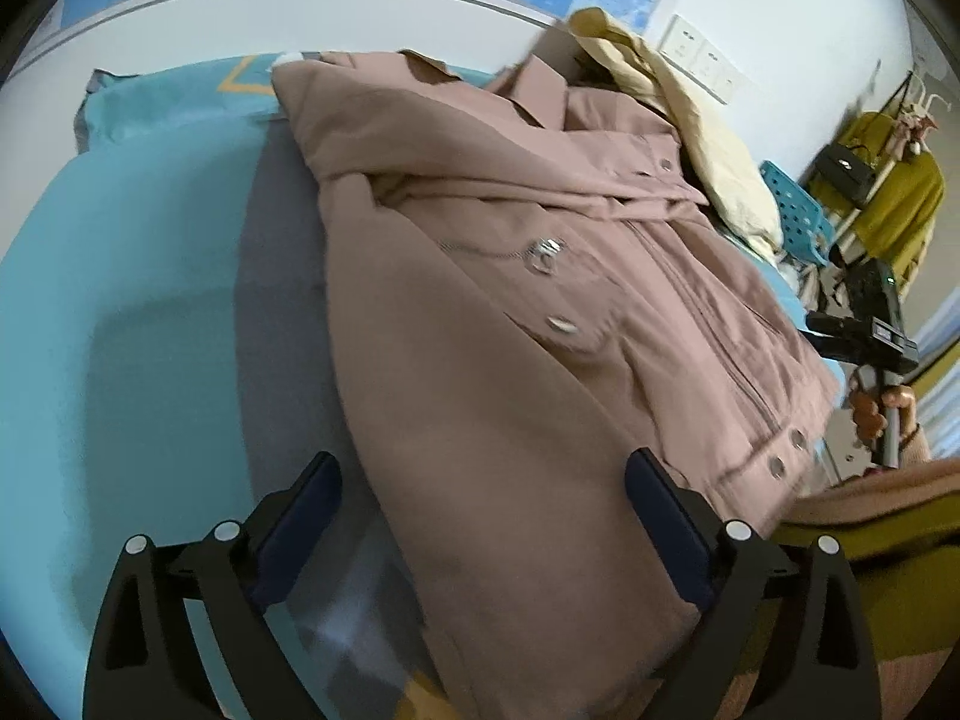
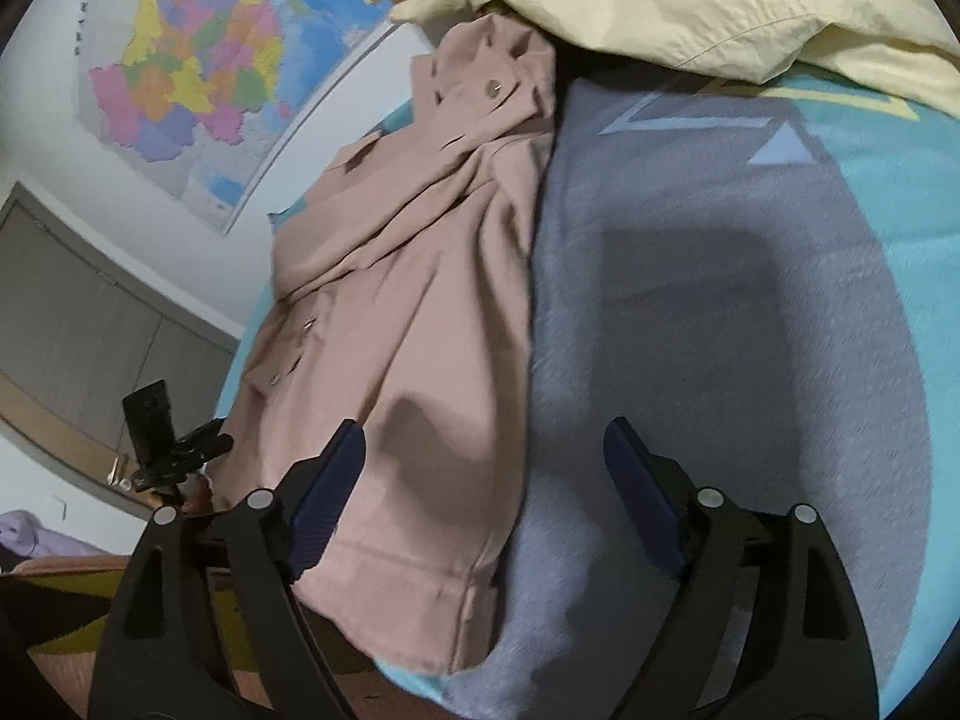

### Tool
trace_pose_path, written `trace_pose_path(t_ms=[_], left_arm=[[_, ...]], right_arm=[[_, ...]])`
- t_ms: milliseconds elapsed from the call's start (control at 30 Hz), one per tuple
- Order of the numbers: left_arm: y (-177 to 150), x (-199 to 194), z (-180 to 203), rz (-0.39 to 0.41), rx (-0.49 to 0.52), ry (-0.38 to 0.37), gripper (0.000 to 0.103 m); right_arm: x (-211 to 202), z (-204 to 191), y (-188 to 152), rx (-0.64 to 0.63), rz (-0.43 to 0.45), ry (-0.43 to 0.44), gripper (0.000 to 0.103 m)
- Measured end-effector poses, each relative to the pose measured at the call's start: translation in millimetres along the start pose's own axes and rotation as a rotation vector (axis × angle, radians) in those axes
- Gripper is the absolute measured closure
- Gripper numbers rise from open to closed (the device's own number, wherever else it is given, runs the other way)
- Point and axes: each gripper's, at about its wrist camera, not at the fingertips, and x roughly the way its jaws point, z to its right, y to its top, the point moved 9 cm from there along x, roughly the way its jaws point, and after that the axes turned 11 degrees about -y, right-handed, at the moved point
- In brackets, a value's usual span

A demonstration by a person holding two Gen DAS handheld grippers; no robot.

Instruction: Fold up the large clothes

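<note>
A dusty-pink jacket (image 1: 510, 312) with metal snap buttons lies partly folded on a teal and grey blanket (image 1: 150, 330). My left gripper (image 1: 483, 516) is open, its fingers apart over the jacket's near hem, holding nothing. The right wrist view shows the same jacket (image 2: 408, 324) running up the left of the blanket (image 2: 720, 300). My right gripper (image 2: 483, 480) is open and empty above the jacket's hem corner and the grey blanket. The right gripper also shows in the left wrist view (image 1: 870, 330), held in a hand beyond the jacket's right side.
A pale yellow garment (image 2: 660, 6) is heaped at the jacket's collar end, also in the left wrist view (image 1: 690, 120). A wall map (image 2: 198, 60) hangs behind. A blue perforated chair (image 1: 798, 210) and a clothes rack (image 1: 888, 180) stand at the right.
</note>
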Motion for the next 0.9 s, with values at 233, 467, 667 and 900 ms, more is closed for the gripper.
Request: trace_pose_path(t_ms=[233, 467, 667, 900], left_arm=[[-15.0, 4.7, 27.6, -0.011, -0.011, -0.103, 0.007], [-15.4, 10.8, 44.3, 0.062, -0.081, -0.240, 0.007], [-7.1, 22.4, 51.0, 0.045, -0.049, -0.182, 0.007], [-6.1, 25.3, 41.7, 0.053, -0.007, 0.000, 0.050]], right_arm=[[3.1, -24.0, -18.2, -0.071, -0.023, 0.060, 0.020], [7.1, -39.9, -27.4, -0.090, -0.020, 0.115, 0.019], [10.6, -49.7, -27.6, -0.113, -0.028, 0.132, 0.020], [16.6, -41.5, -33.8, -0.039, -0.068, 0.187, 0.069]])
